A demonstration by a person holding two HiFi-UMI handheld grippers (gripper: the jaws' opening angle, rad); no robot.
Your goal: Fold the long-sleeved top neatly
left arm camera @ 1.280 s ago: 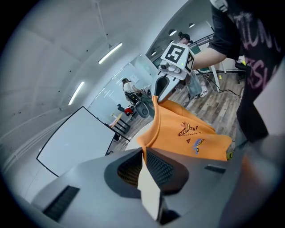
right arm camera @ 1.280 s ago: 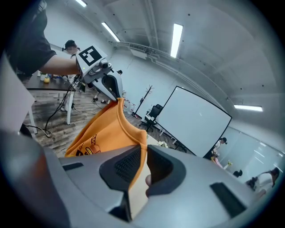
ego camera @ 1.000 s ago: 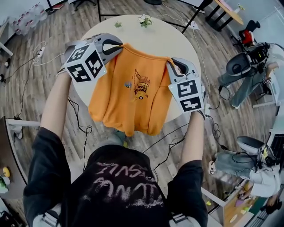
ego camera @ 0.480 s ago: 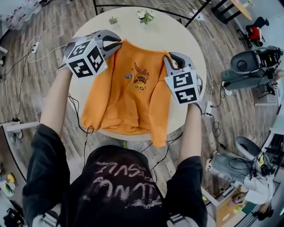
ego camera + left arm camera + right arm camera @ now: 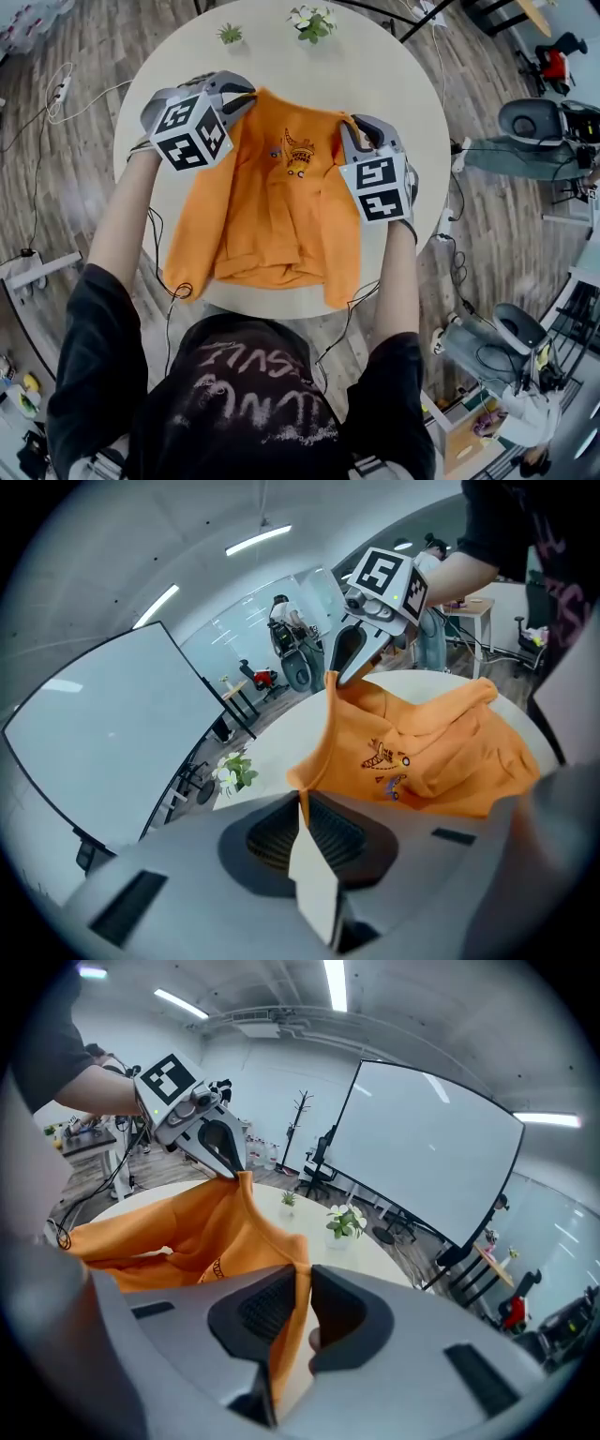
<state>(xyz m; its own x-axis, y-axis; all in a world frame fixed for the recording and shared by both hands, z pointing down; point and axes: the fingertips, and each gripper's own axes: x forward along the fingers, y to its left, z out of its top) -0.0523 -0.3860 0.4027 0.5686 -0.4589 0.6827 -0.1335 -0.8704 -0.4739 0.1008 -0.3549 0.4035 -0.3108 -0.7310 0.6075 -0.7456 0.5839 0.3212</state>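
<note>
Lowered from mid-air, the orange long-sleeved top (image 5: 281, 206) now lies on the round table (image 5: 394, 75).
Left gripper (image 5: 246, 96) and right gripper (image 5: 352, 126) each have jaws nearly closed, pinching one shoulder of the top.

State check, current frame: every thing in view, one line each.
orange top: unfolded, print side up, shoulders lifted, hem resting on the table
left gripper: shut on one shoulder
right gripper: shut on the other shoulder
round table: bears the top's lower part
small plants: upright, far edge

Flowering plant (image 5: 314, 21) and green sprig (image 5: 230, 34) on table (image 5: 398, 89).
</note>
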